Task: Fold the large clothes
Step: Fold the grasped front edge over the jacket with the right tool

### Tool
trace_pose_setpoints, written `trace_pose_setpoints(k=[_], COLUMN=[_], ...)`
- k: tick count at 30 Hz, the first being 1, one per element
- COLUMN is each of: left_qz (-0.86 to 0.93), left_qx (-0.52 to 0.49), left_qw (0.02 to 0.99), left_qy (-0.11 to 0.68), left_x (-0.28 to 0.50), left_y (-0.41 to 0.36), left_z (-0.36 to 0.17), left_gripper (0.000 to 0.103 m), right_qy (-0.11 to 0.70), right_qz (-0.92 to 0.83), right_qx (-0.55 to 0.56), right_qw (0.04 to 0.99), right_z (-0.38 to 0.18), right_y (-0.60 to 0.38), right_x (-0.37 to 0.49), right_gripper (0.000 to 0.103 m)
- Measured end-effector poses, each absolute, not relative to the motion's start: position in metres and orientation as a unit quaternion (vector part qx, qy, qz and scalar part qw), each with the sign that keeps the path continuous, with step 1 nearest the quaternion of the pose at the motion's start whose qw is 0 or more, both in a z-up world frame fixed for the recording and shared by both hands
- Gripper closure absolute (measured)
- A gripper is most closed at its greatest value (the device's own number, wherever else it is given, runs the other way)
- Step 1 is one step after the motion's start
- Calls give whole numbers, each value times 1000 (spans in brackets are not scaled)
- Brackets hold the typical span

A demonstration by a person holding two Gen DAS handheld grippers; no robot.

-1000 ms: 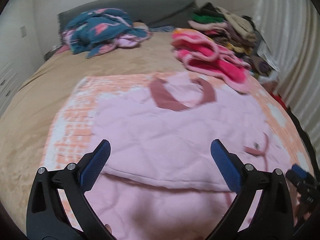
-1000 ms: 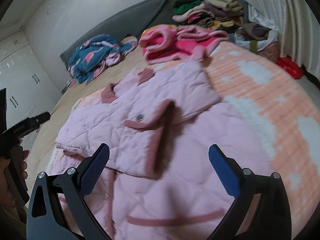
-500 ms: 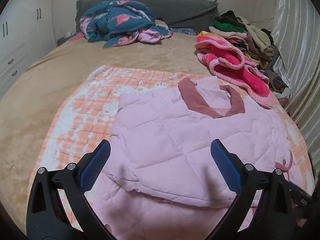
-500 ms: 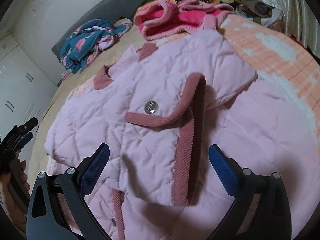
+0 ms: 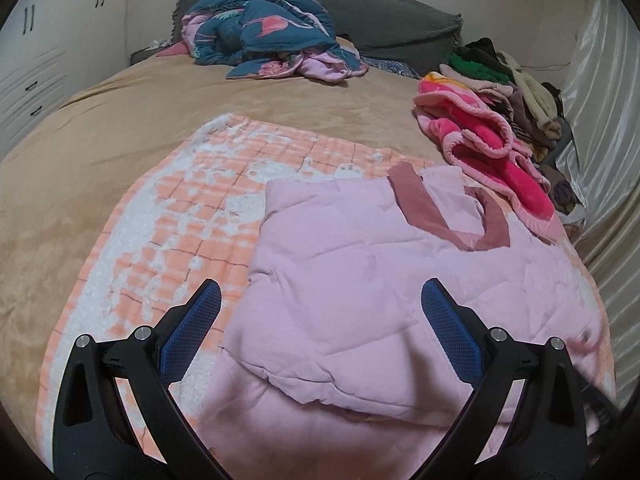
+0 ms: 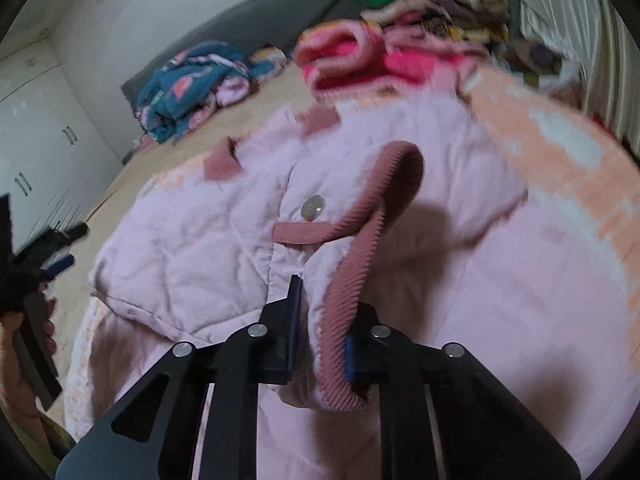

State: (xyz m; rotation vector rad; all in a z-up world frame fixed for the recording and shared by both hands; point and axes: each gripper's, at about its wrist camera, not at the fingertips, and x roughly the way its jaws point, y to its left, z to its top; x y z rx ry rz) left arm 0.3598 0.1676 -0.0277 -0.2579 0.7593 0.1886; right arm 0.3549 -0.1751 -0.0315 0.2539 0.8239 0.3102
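A pale pink quilted jacket (image 5: 360, 280) with dusty-rose collar and trim lies partly folded on an orange-and-white checked blanket (image 5: 192, 208) on the bed. My left gripper (image 5: 320, 320) is open and empty, hovering over the jacket's near left edge. In the right wrist view the jacket (image 6: 192, 240) fills the middle. My right gripper (image 6: 320, 328) is shut on the jacket's ribbed rose cuff (image 6: 348, 292), near a metal snap button (image 6: 311, 207). The left gripper (image 6: 44, 256) shows at that view's left edge.
The bed has a tan cover (image 5: 120, 112). A teal flamingo-print bundle (image 5: 264, 32) lies by the grey headboard (image 5: 392, 12). A bright pink fleece (image 5: 480, 140) and a pile of clothes (image 5: 512, 80) sit at the right, by a pale curtain (image 5: 600, 80). White wardrobes (image 5: 40, 40) stand left.
My right gripper has moved down onto the jacket and shut on the ribbed cuff. My left gripper has swung left and stayed open.
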Motion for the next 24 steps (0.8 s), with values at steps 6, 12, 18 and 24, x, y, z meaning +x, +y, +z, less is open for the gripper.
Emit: trace_pose_setpoints(k=[6,12,18,24], left_qz=[60,33,14,-2], left_qx=[-90,-56,-59,-47], left_qw=[924,928,926,918], left_qy=[367,368,372,393], left_x=[366,373,377,384], left_y=[138,110,99,89], left_z=[-29,-36,-45,-61], left_gripper=[9,9,16,25], right_qy=[339,321,351,376], right_qz=[162,150,112,95], right_qx=[70,28,13,29], right_qw=[924,935,930,921], right_z=[27,43,12,-12], right_y=[-184,-191,-198,-204], right_x=[377,408,431,445], right_gripper=[89,91,93,90])
